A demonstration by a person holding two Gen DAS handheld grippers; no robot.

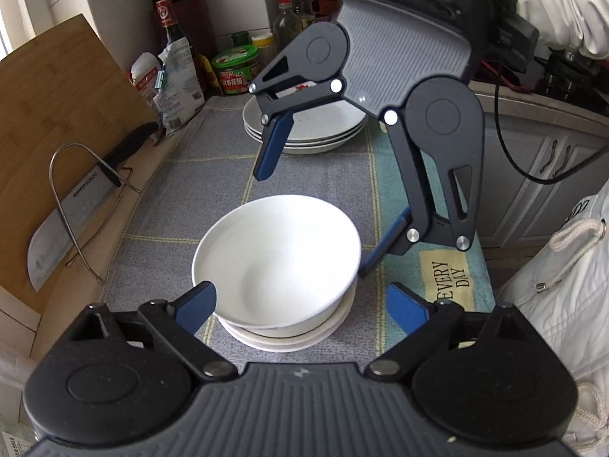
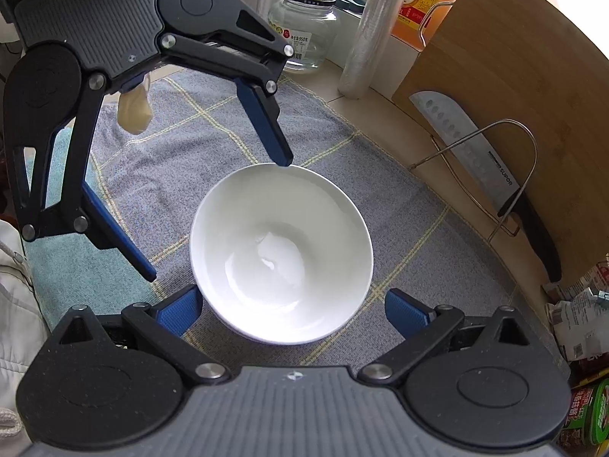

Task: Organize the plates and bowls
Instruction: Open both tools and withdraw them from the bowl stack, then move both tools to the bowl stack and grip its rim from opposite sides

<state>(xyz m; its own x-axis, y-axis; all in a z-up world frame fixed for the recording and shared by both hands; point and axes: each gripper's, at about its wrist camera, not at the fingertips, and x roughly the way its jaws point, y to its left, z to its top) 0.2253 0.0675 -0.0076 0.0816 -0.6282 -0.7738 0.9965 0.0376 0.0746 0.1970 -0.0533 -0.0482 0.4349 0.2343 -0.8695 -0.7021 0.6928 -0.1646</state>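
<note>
A white bowl sits nested on top of a small stack of white bowls on the grey checked cloth. My left gripper is open and straddles the top bowl. One blue pad lies close against its rim and the other stands apart. My right gripper faces it from the far side, also open wide around the bowl without pressing it. In the right wrist view the bowl lies between the right gripper and the left gripper. Three stacked white plates rest further back.
A wooden cutting board and a knife in a wire rack line one side. Bottles, a green-lidded jar and packets crowd the back. A glass jar and rolls of wrap stand near the window. A person's white garment is at the counter's edge.
</note>
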